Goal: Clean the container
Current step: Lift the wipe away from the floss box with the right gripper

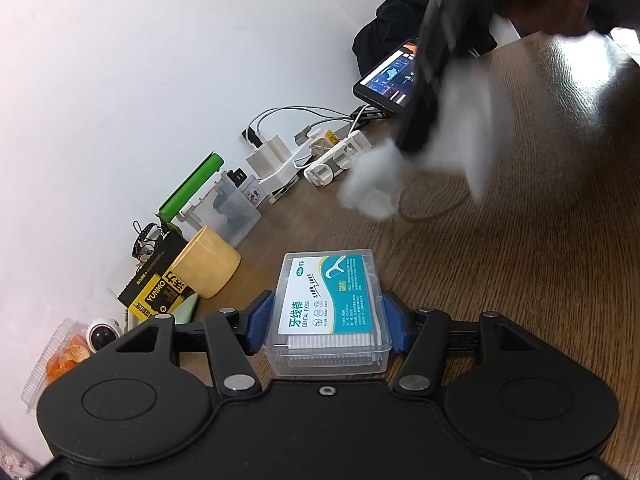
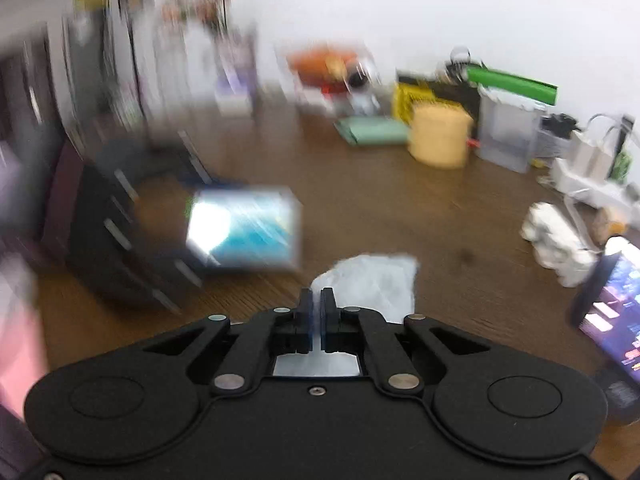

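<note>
Left wrist view: your left tool (image 1: 326, 312) pinches the clear floss container (image 1: 330, 308) by its two short sides, blue pads on the plastic, box low over the bench (image 1: 540, 260). Right wrist view: your right tool (image 2: 317, 312) is pressed together on a white tissue (image 2: 372, 280), which hangs in front of the container and to its right, not touching it.

Risks, as I judge them:
- Both views are motion-blurred around the right tool, so it looks fast; a hard swipe could twist the smooth box out of the pads.
- Tissue is held by one edge only; it may fold or slip free on contact, leaving bare fingers to scrape the lid.
- Phone (image 1: 390, 76) and cables (image 1: 304, 120) lie beyond the container; a wide swing could snag them.
- Crumpled tissue (image 2: 556, 240) sits right of the container, easy to drag along.
</note>
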The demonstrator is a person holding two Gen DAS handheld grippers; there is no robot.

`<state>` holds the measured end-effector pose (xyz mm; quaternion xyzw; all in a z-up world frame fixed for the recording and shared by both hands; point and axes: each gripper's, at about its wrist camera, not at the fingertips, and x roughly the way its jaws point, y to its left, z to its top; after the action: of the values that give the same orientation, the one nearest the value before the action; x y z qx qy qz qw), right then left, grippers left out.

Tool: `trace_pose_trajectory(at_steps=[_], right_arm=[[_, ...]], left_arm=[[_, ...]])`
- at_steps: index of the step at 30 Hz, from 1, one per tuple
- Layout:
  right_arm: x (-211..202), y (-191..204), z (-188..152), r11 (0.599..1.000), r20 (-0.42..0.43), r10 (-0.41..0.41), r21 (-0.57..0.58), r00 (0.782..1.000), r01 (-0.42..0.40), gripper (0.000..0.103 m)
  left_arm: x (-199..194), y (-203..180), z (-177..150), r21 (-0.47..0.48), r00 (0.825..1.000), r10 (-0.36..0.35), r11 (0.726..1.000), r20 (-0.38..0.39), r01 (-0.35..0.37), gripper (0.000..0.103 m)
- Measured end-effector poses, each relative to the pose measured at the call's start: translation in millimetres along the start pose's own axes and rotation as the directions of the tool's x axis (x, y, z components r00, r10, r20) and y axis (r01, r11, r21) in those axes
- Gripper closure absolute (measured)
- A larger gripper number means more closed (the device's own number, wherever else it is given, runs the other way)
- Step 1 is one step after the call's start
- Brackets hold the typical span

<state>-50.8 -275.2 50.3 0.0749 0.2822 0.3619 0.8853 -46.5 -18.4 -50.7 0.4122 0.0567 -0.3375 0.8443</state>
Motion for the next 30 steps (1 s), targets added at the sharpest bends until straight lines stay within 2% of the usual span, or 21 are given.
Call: trace_pose_trajectory(at_steps=[1, 2, 3, 4, 6, 8, 10, 11, 13, 15, 19, 21, 22, 23, 26, 28, 29, 30], right_arm=[[-8.1, 1.6, 4.1, 0.996, 0.045, 0.062, 0.062, 0.997, -0.065, 0.1], [-13.4, -4.6, 4.9, 0.975, 0.087, 0.135, 0.167, 0.987, -0.148, 0.1], [-16.4, -13.0, 3.4, 0.938, 0.123, 0.191, 0.27, 0.974, -0.218, 0.1], [-18.9, -21.6, 0.0, 0.895, 0.151, 0.211, 0.368, 0.966, -0.253, 0.1], [-16.9, -35.1, -9.8, 0.825, 0.142, 0.212, 0.504, 0.967, -0.255, 0.1], [-10.7, -44.9, -22.7, 0.778, 0.087, 0.199, 0.592, 0.976, -0.211, 0.1], [-5.8, -51.2, -33.0, 0.759, 0.023, 0.15, 0.638, 0.988, -0.13, 0.099], [-5.1, -51.3, -35.9, 0.772, -0.02, 0.086, 0.634, 0.996, -0.053, 0.099], [-6.4, -49.7, -37.3, 0.8, -0.08, -0.051, 0.594, 0.995, 0.088, 0.097], [-8.1, -45.0, -35.2, 0.824, -0.108, -0.158, 0.533, 0.982, 0.191, 0.096], [-2.0, -29.7, -41.6, 0.868, -0.116, -0.307, 0.374, 0.945, 0.328, 0.096], [-0.5, -17.1, -40.4, 0.887, -0.112, -0.345, 0.286, 0.932, 0.363, 0.085], [-1.1, -10.9, -37.7, 0.901, -0.109, -0.34, 0.248, 0.934, 0.357, 0.071], [-2.9, -5.1, -33.4, 0.918, -0.101, -0.325, 0.207, 0.94, 0.339, 0.063], [-19.2, 12.3, -16.5, 0.949, -0.031, -0.304, 0.072, 0.952, 0.306, 0.053], [-34.0, 19.8, -9.2, 0.951, 0.037, -0.306, -0.034, 0.951, 0.307, 0.045], [-38.8, 20.7, -6.8, 0.948, 0.05, -0.303, -0.086, 0.952, 0.306, 0.038], [-36.9, 17.9, -8.1, 0.945, 0.023, -0.298, -0.136, 0.954, 0.298, 0.036]], left_arm=[[-0.4, -0.1, 0.1, 0.0, 1.0, 0.0, 1.0, 0.0, 0.0, 0.047], [-0.4, 0.2, 0.2, 0.0, 1.0, 0.0, 1.0, 0.0, 0.0, 0.047], [-0.7, 0.1, 0.5, -0.001, 1.0, 0.0, 1.0, 0.0, 0.0, 0.047], [-1.2, -0.5, 0.9, -0.001, 1.0, -0.001, 1.0, 0.0, 0.001, 0.047], [-1.5, -0.7, 1.2, -0.001, 1.0, 0.0, 1.0, 0.0, 0.0, 0.047], [-1.7, -1.1, 1.6, 0.0, 1.0, 0.0, 1.0, 0.0, 0.0, 0.047], [-0.7, -0.6, 2.1, 0.0, 1.0, 0.0, 1.0, 0.0, 0.0, 0.047], [-0.5, -0.4, 2.4, 0.0, 1.0, 0.0, 1.0, 0.0, 0.0, 0.047], [-0.9, -0.8, 2.9, 0.0, 1.0, 0.0, 1.0, 0.0, 0.0, 0.047], [-0.6, -0.5, 3.1, 0.0, 1.0, 0.0, 1.0, 0.0, 0.0, 0.047], [-0.1, 0.3, 3.2, 0.001, 1.0, 0.0, 1.0, 0.0, 0.0, 0.047], [-0.5, -1.0, 3.0, 0.001, 1.0, 0.001, 1.0, 0.001, -0.001, 0.047], [0.2, -0.2, 3.0, 0.001, 1.0, 0.001, 1.0, 0.0, -0.001, 0.047], [0.3, 0.1, 3.1, 0.001, 1.0, 0.0, 1.0, 0.0, 0.0, 0.047], [1.2, 0.4, 2.9, 0.001, 1.0, 0.0, 1.0, 0.0, 0.0, 0.047], [1.1, 0.2, 3.0, 0.001, 1.0, 0.0, 1.0, 0.001, 0.0, 0.047], [1.2, 0.3, 3.0, 0.001, 1.0, 0.0, 1.0, 0.0, 0.0, 0.047], [1.1, 0.0, 2.9, 0.001, 1.0, 0.0, 1.0, 0.0, 0.0, 0.047]])
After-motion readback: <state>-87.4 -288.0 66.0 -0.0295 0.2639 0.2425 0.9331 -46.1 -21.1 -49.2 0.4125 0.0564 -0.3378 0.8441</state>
